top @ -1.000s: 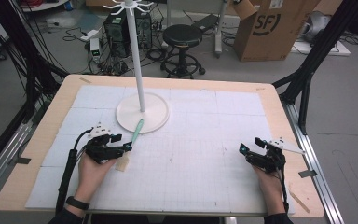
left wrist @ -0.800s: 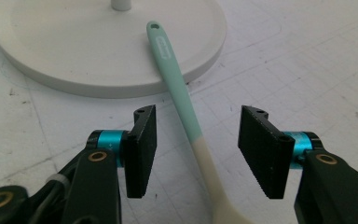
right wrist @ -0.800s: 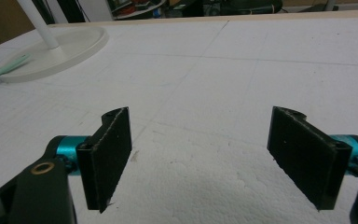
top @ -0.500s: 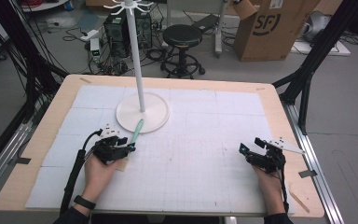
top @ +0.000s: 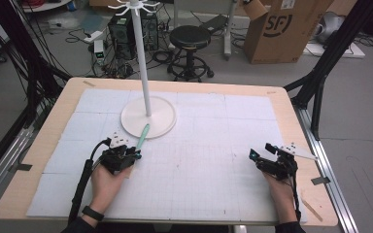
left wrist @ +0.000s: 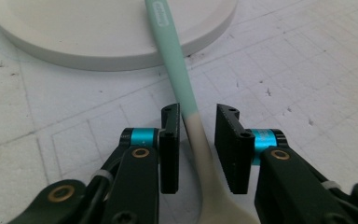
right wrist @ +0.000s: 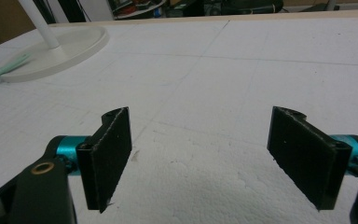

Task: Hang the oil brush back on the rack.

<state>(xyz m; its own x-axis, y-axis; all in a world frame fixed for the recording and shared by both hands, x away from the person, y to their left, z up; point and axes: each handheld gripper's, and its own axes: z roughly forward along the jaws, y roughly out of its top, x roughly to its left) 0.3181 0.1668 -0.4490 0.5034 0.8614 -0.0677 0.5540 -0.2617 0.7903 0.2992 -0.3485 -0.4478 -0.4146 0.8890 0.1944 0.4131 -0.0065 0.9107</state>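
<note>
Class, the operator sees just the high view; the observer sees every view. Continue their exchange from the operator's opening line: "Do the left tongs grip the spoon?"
Observer: Not quite. The left tongs have just been closing with the spoon between them; a gap shows beside one pad.
Operator: Where along it?
Observer: Where the green handle turns cream, above the bowl.
Operator: And the right tongs?
Observer: The right tongs stand wide open, nothing between.
</note>
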